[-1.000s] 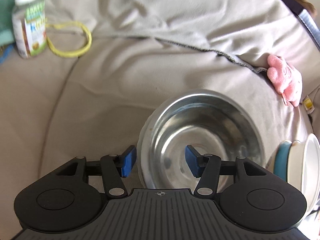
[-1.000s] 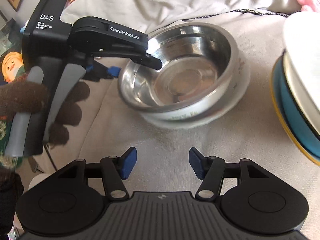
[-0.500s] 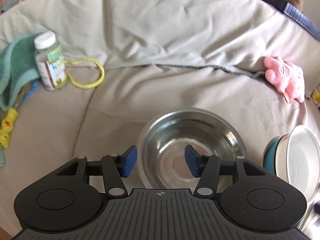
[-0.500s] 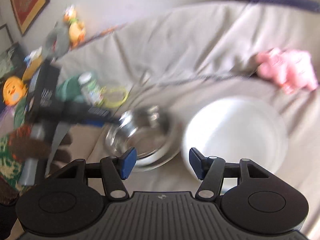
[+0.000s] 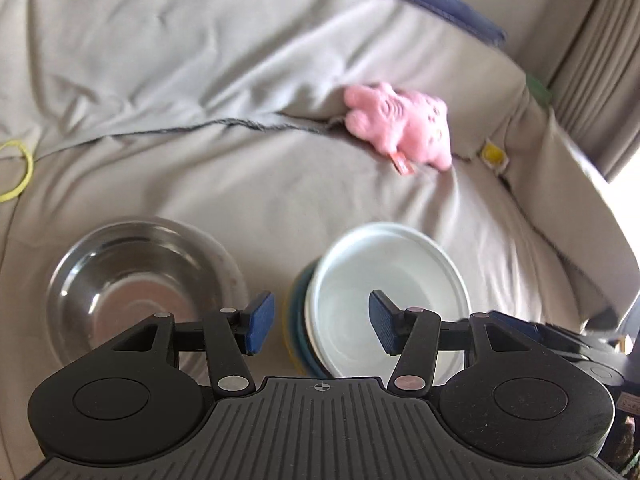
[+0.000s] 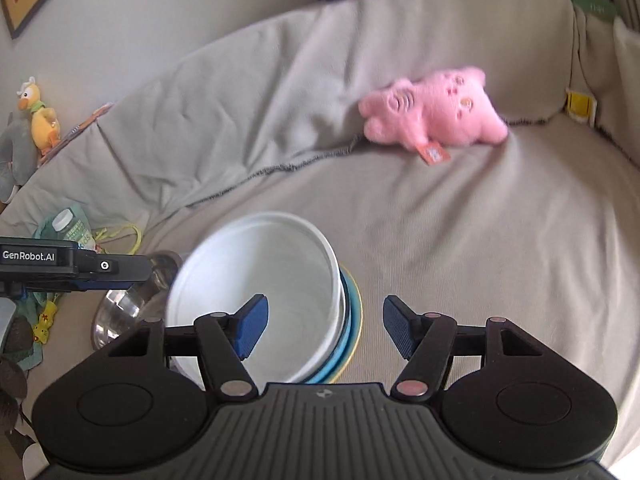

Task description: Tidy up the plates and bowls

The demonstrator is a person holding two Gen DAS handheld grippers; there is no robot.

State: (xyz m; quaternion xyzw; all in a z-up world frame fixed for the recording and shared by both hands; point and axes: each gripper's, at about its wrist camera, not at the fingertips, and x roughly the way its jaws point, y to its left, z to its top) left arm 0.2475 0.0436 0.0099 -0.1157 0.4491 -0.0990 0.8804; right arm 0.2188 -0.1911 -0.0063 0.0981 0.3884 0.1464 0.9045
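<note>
On the beige sofa cover, a steel bowl (image 5: 136, 292) sits at the left. A white bowl (image 5: 384, 296) rests beside it on a stack of blue and yellow-rimmed dishes (image 5: 298, 320). My left gripper (image 5: 320, 322) hovers above the stack's left edge, open and holding nothing. In the right wrist view the white bowl (image 6: 272, 280) tops the blue dish (image 6: 352, 320), with the steel bowl (image 6: 124, 308) partly hidden behind it. My right gripper (image 6: 324, 322) hangs over the stack's right rim. Its jaws are opening and the pads touch nothing. The left gripper's body (image 6: 80, 266) reaches in from the left.
A pink plush toy (image 6: 432, 112) lies by the sofa back, and also shows in the left wrist view (image 5: 400, 124). A yellow ring (image 5: 20, 176) and a bottle (image 6: 74, 226) lie at the far left. A yellow duck toy (image 6: 38, 116) stands on the sofa arm.
Both views have swung right and pulled back upward. The left gripper has shifted from over the steel bowl to over the white bowl stack. The right gripper's fingers stand a little wider.
</note>
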